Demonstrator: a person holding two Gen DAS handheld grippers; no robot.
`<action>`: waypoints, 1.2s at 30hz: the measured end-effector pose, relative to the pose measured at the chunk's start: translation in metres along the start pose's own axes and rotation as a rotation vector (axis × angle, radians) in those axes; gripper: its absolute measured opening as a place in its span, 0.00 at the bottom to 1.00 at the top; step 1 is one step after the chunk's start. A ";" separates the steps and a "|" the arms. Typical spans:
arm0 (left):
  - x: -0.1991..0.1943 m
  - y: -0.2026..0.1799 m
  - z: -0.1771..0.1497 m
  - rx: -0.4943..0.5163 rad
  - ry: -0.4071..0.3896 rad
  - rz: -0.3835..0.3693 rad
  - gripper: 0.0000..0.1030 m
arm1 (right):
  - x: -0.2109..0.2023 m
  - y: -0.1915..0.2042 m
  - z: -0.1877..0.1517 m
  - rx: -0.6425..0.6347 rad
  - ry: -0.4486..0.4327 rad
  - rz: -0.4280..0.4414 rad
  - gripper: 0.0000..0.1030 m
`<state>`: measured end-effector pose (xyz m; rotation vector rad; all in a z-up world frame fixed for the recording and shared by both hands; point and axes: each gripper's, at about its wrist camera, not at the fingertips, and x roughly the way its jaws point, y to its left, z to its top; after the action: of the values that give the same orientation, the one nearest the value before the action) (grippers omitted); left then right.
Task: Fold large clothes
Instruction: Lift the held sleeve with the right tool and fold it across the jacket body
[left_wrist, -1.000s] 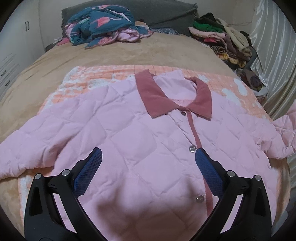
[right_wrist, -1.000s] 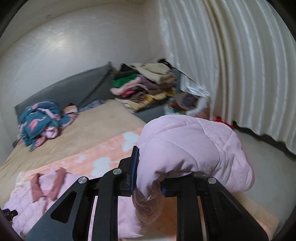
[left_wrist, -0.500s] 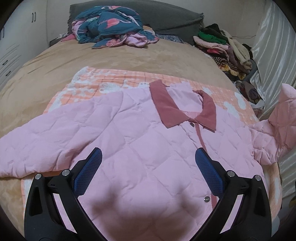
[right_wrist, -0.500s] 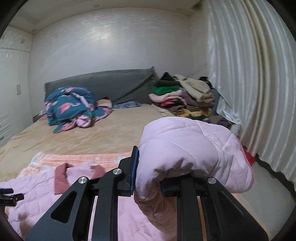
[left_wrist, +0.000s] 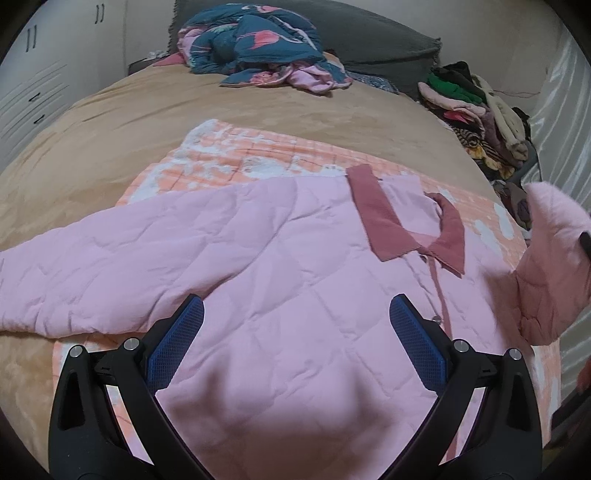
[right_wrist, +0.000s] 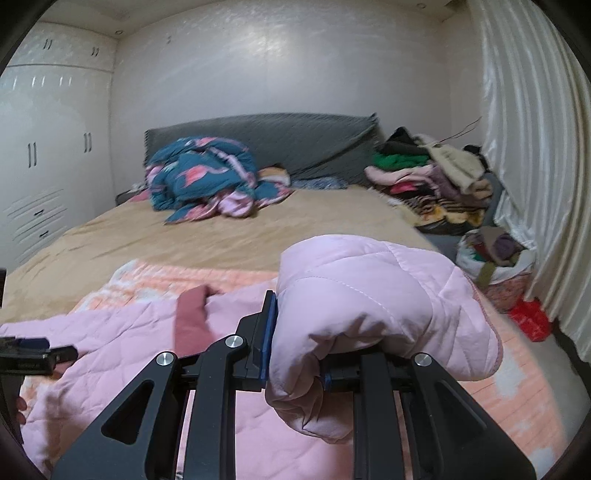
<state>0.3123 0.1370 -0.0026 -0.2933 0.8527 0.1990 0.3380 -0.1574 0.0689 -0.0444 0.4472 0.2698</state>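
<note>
Since the earlier frames the right gripper (right_wrist: 295, 354) has been swinging round from the curtain side toward the headboard, carrying the sleeve (right_wrist: 369, 314) with it, and the jacket (left_wrist: 295, 295) is now sitting further right in the left wrist view. Its fingers are pinching the sleeve cuff, with the quilted fabric bunching over them at centre frame. The left gripper (left_wrist: 295, 332) is hovering above the jacket's chest, its fingers (left_wrist: 177, 343) spreading wide with only the fabric below showing between them; whether they are touching it cannot be told. The jacket is lying front-up on a peach blanket (left_wrist: 229, 166) spread over the tan bed (left_wrist: 129, 122), collar (left_wrist: 399, 225) in the centre-right of the left view, one sleeve stretching out flat to the left edge. The lifted sleeve is showing at the right edge of that view (left_wrist: 554, 258). A teal quilt (right_wrist: 199, 177) is lying crumpled in the upper centre against the grey headboard (right_wrist: 295, 140), and a pile of clothes (right_wrist: 432, 181) is sitting at the upper right beside the curtain (right_wrist: 535, 147).
</note>
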 end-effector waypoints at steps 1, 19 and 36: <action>0.000 0.004 0.000 -0.011 0.000 0.001 0.92 | 0.004 0.006 -0.003 0.003 0.005 0.008 0.18; 0.030 0.010 -0.022 -0.046 0.064 0.001 0.92 | 0.057 0.049 -0.090 0.269 0.310 0.194 0.66; 0.014 0.046 -0.012 -0.183 0.031 -0.091 0.92 | 0.018 0.082 -0.041 0.039 0.052 0.173 0.24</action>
<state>0.2997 0.1771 -0.0281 -0.5062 0.8511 0.1881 0.3145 -0.0784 0.0251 0.0262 0.5087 0.4310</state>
